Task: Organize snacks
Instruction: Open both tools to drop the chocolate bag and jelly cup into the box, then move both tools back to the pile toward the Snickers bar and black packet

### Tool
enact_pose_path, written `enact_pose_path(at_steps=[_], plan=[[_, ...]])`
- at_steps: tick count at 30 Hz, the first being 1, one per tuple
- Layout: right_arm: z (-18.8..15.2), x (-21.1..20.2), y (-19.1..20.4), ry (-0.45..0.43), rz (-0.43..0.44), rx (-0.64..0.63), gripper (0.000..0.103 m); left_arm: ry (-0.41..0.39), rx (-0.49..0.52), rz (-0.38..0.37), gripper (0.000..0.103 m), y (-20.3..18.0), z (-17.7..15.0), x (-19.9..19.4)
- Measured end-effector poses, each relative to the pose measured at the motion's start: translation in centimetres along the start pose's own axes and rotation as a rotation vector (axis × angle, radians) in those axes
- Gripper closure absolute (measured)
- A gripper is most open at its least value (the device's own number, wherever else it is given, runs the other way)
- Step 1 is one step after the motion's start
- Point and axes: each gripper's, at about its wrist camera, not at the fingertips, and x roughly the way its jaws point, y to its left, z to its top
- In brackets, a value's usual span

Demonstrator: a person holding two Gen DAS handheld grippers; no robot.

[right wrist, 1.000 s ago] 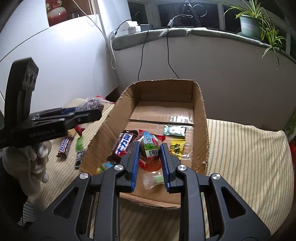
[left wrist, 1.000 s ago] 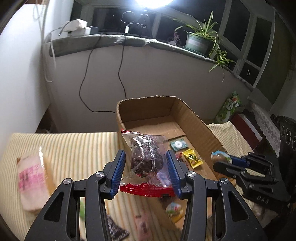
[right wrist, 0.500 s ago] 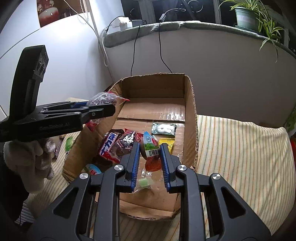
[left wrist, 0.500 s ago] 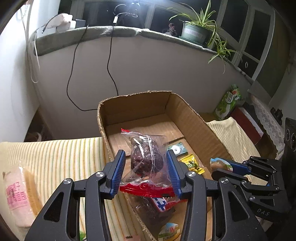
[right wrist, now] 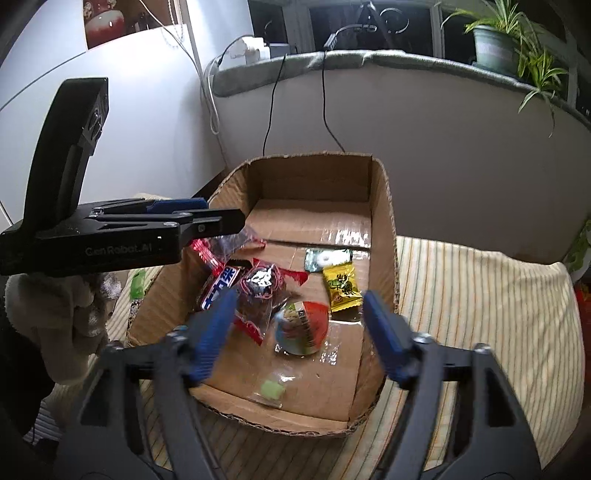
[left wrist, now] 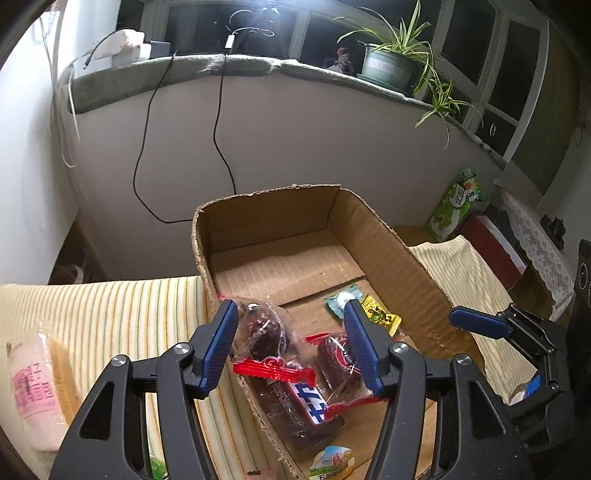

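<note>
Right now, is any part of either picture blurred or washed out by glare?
Right wrist view: the right hand-held gripper, whose jaws have just been opening with nothing between them, shows smeared blue fingers; the brown cardboard box is sharp. Left wrist view: sharp, fisheye-bent, with a white lamp glare at the top.
</note>
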Motion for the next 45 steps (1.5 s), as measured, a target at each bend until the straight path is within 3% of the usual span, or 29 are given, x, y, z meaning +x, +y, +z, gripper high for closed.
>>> enact_pose_path(at_steps=[11, 21, 33, 45], plan=[[0.1, 0.0, 0.7, 0.018, 0.0, -0.011, 0.021, -0.004, -0.006, -0.002, 0.044, 0.1, -0.2, -0.7], [0.0, -1.8, 2.9, -0.01, 0.021, -0.025, 0.021, -0.044, -0.025, 0.008, 0.044, 1.1, -1.1, -4.1], [-1.1, -3.9, 8.5, -0.026, 0.113, -0.095, 0.021, -0.097, -0.103, 0.085, 0.044, 6.0, -3.9, -9.8], [-2.5, -2.8, 14.1, 0.021, 0.204, -0.164, 0.021, -0.095, -0.215, 0.127, 0.044, 10.3, -8.5, -12.7]])
